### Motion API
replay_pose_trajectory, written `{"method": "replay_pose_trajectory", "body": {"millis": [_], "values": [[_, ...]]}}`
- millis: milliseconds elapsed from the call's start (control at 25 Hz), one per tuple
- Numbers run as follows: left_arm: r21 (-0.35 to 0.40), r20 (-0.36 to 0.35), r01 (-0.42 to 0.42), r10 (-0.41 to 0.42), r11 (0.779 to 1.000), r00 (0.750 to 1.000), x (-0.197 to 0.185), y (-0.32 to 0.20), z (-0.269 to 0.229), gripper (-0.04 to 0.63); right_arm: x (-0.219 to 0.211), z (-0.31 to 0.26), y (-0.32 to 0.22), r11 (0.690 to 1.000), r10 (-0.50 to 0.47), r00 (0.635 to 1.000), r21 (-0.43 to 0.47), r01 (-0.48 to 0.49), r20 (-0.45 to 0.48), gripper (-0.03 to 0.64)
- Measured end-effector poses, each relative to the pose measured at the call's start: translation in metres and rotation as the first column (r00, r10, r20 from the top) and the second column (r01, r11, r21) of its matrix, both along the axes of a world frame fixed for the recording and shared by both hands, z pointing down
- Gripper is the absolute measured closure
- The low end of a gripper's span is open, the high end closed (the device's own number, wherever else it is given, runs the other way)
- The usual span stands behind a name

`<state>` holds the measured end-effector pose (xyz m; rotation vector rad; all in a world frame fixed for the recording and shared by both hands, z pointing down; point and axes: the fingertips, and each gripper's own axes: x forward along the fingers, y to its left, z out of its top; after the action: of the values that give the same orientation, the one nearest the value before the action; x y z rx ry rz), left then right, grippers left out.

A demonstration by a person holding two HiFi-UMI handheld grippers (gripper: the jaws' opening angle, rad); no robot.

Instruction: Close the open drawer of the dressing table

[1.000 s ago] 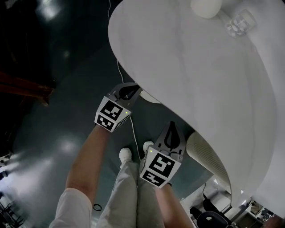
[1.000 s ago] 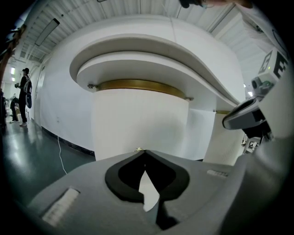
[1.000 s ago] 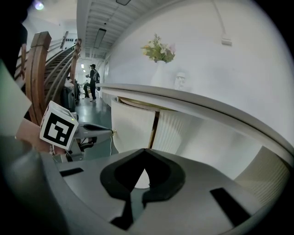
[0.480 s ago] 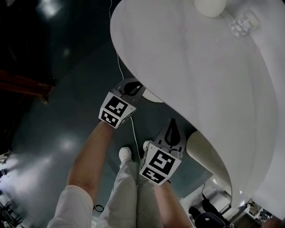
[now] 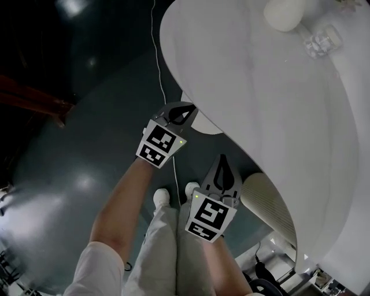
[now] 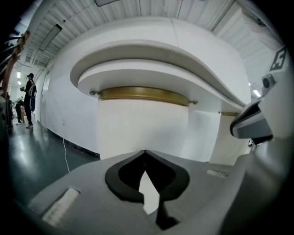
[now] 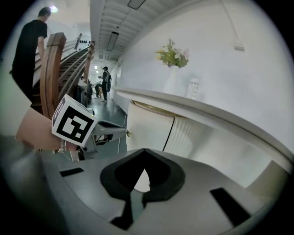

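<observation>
The white dressing table (image 5: pixel 260 104) curves across the right of the head view. Below its edge a rounded white drawer (image 5: pixel 201 124) sticks out. My left gripper (image 5: pixel 189 108) is shut and empty, its tips right at the drawer's front; I cannot tell if they touch. In the left gripper view the shut left gripper (image 6: pixel 145 152) faces the drawer's white curved front (image 6: pixel 142 126), which has a brass rail (image 6: pixel 143 94) along its top. My right gripper (image 5: pixel 222 158) is also shut and empty, lower and nearer me, below the table edge. The right gripper view shows the right gripper (image 7: pixel 145 150) beside the left gripper's marker cube (image 7: pixel 73 120).
A white vase (image 5: pixel 283 14) and a glass jar (image 5: pixel 321 40) stand on the table top. A ribbed white panel (image 5: pixel 266 205) lies right of my right gripper. A thin cable (image 5: pixel 159 69) runs over the dark floor. People (image 7: pixel 32 41) and a wooden stair rail (image 7: pixel 50 73) are at the left.
My left gripper has moved up and to the right, closer to the drawer front. The right gripper has hardly moved. Both stay shut.
</observation>
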<state>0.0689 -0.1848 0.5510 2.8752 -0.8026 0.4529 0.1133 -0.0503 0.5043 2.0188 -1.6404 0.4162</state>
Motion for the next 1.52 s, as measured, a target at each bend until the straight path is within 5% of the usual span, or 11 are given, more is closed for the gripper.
{"method": "replay_pose_trajectory", "body": {"millis": [440,760,1520], "values": [[0.023,0.043,0.028,-0.029,0.999,0.999,-0.035,0.028,-0.054,0.578,-0.012,-0.050,0.011,0.991,-0.131,0.991,-0.037,0.131,0.009,0.618],[0.006,0.007,0.091,-0.091,0.996,0.996,-0.045,0.041,-0.104,0.578,-0.012,-0.088,0.019,0.976,-0.210,0.977,-0.053,0.211,0.026,0.618],[0.089,-0.075,0.229,-0.223,0.969,0.972,-0.073,0.069,-0.254,0.578,0.008,-0.230,-0.003,0.918,-0.384,0.923,0.121,0.377,0.036,0.618]]}}
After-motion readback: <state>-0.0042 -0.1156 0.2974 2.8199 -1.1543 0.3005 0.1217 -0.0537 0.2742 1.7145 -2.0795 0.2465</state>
